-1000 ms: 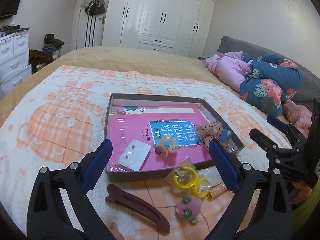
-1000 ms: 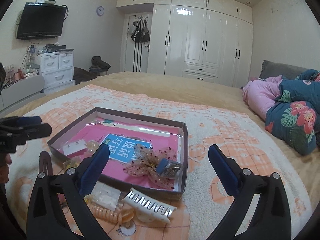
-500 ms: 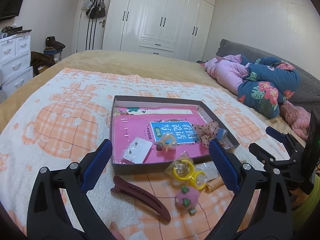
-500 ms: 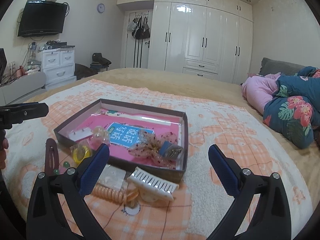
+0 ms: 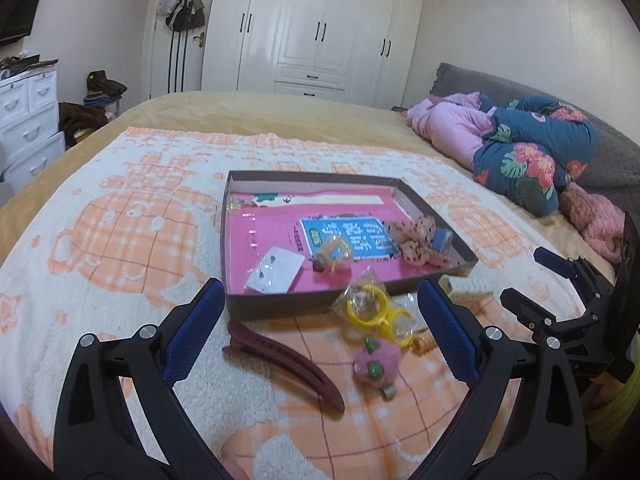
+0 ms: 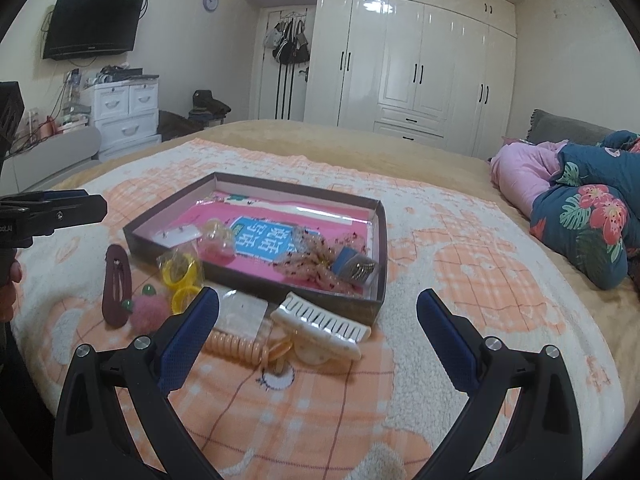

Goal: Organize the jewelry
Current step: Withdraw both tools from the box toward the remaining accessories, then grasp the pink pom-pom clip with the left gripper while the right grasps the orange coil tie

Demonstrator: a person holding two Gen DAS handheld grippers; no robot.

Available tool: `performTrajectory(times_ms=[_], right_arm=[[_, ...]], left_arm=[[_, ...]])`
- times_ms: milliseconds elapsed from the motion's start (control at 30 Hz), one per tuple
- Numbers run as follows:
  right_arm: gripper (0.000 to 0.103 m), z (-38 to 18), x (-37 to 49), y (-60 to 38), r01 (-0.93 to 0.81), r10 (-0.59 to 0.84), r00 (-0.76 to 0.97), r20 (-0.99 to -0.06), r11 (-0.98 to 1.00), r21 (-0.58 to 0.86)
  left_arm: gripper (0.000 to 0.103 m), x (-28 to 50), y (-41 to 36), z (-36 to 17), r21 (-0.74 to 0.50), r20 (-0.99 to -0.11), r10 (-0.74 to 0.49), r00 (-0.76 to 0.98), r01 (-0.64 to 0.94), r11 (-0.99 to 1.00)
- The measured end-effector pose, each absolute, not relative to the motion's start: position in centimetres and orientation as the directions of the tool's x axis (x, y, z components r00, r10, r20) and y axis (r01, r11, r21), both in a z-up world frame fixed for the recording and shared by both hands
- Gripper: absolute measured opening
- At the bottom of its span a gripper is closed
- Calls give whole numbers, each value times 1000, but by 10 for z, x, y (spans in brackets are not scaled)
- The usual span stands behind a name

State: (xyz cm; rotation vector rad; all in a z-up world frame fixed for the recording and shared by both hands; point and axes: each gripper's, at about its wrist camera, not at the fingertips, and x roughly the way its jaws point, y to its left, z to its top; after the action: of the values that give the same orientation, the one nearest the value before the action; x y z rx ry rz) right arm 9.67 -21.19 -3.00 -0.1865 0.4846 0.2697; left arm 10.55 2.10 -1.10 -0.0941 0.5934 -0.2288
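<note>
Shallow dark cardboard tray [image 5: 304,306] with pink lining, being flanked by hair accessories on an orange-and-white fleece blanket [image 5: 120,240].

Inside the tray, a white earring card [image 5: 276,270], a clear plastic trinket [image 5: 332,254] and a spotted sheer bow [image 5: 416,240] are being kept. In front of the tray's near wall, a maroon snap hair clip [image 5: 284,364], yellow plastic rings in a clear bag [image 5: 370,308], a pink fuzzy strawberry clip [image 5: 378,364], a peach coil hair tie [image 6: 240,346] and a white toothed claw clip [image 6: 320,320] are lying. The left gripper [image 5: 320,332] and right gripper [image 6: 318,334] are being held released and empty, in front of the tray.
</note>
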Motion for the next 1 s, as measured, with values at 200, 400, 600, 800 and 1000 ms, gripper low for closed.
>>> performTrajectory(times_ms=[200,400,600,800,1000], right_arm=[[96,-35,91,-212,-304,214,836,-505,947,-102],[96,-42,89,-216,-313,234,805,-545,948,-54],[96,-50,95,-220,-304,244,768,-592,953,-3],[83,-60,103,-222,-296,241,739,-630,955,17],[70,-67,112,-222,-301,266,712,-650,952,59]], left_arm=[[88,100,16,-18,-143,-564,-252,787,207,968],[88,97,7,-29,-123,-597,-262,758,236,964],[88,97,-6,-40,-101,-628,-270,729,268,958],[87,99,-17,-50,-72,-646,-274,713,300,951],[79,103,-27,-56,-52,-659,-284,696,335,941]])
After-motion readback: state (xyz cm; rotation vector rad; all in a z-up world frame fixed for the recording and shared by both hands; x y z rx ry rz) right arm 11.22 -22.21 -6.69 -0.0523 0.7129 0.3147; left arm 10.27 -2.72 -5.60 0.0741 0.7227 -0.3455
